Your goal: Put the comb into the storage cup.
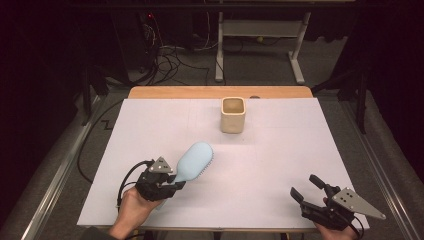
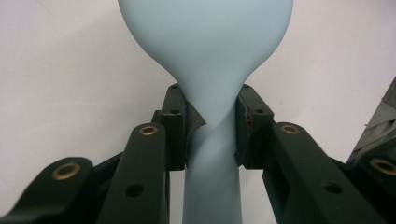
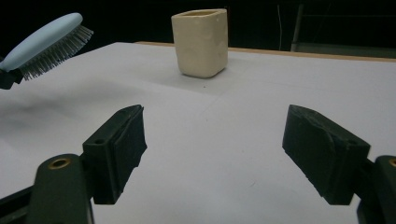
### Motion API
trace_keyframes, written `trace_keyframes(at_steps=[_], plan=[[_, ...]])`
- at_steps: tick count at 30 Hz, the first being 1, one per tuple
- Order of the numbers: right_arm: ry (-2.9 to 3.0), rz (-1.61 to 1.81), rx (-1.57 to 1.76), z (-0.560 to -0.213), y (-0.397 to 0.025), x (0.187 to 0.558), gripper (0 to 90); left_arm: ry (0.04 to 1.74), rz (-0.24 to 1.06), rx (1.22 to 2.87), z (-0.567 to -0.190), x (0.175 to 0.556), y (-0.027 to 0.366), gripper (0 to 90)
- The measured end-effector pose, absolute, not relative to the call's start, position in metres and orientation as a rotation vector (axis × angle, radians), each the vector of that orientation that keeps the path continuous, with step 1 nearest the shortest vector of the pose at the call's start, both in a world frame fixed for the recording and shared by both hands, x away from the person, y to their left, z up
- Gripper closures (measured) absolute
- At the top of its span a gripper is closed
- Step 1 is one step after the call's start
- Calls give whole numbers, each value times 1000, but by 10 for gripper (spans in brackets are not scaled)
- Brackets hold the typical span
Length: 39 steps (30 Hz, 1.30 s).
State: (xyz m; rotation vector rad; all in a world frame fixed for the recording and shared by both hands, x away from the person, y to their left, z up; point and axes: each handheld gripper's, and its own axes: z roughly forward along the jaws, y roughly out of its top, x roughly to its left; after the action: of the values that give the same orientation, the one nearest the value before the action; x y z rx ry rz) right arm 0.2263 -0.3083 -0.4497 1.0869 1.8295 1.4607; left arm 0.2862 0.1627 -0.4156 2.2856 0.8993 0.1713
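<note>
The left tongs are clenched on the hairbrush, gripping the narrow neck where handle meets head — the left gripper view shows both pads pressed against the pale blue stem, the slimmest place to pinch and one that leaves the wide head free. The brush is held off the white surface, its head pointing toward about one o'clock; in the right gripper view the bristles face down and the head tilts upward, clear of the sheet.

The cream cup stands upright near the far edge, at about twelve o'clock from the middle of the surface, mouth open upward and well apart from the brush. Judging by the aim of the head, the brush is likely meant to go into it.

The right tongs sit at about five o'clock, jaws spread wide and grasping nothing — probably parked out of the way.
</note>
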Motion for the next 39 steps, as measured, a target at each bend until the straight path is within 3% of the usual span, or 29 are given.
trace_keyframes(at_steps=[39], plan=[[1966,1606,935,-440,-248,235,187,809,177,2270,-414,274,149,693]])
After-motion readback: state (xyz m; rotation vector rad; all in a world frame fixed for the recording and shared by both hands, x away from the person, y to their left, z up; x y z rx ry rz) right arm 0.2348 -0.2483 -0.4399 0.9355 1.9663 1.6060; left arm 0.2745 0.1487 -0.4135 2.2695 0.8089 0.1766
